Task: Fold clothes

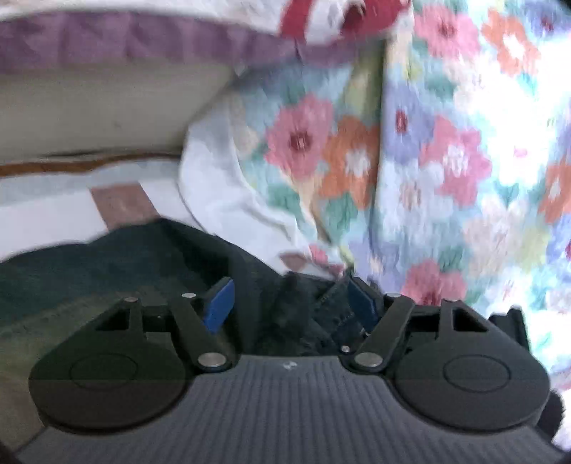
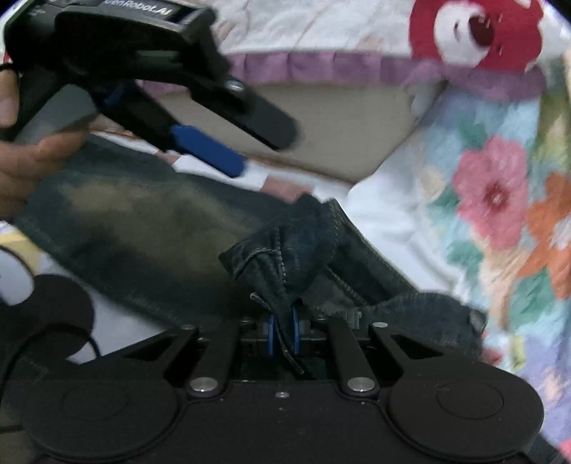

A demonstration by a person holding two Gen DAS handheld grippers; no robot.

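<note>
In the left wrist view, the dark denim jeans (image 1: 117, 264) spread from the left edge toward the centre, lying on a pale patchwork bedsheet (image 1: 53, 214). The left gripper (image 1: 291, 303) sits low over them with its blue pads (image 1: 219, 305) standing apart; bunched denim shows in the gap between the pads, but they do not press on it. Above runs a purple-trimmed quilt (image 1: 125, 39), and to the right a floral blanket (image 1: 446, 160) fills the frame, blurred.

In the right wrist view, a hand (image 2: 25, 160) at the far left holds the left gripper (image 2: 246, 142), which hangs tilted above the jeans (image 2: 142, 232) with its fingers spread and nothing caught between them. The jeans lie flat across the bed from the left toward the middle, a faded patch on the upper leg. At the centre the right gripper (image 2: 282, 332) is clamped together on a gathered fold of the jeans: a stitched seam and a belt loop run down between its blue pads (image 2: 270, 335), and the cloth rises crumpled just ahead of the fingertips. More denim trails to the right of that gripper, ending beside the floral blanket (image 2: 499, 200). A red bear print (image 2: 474, 32) shows on the quilt at the top right.
</note>
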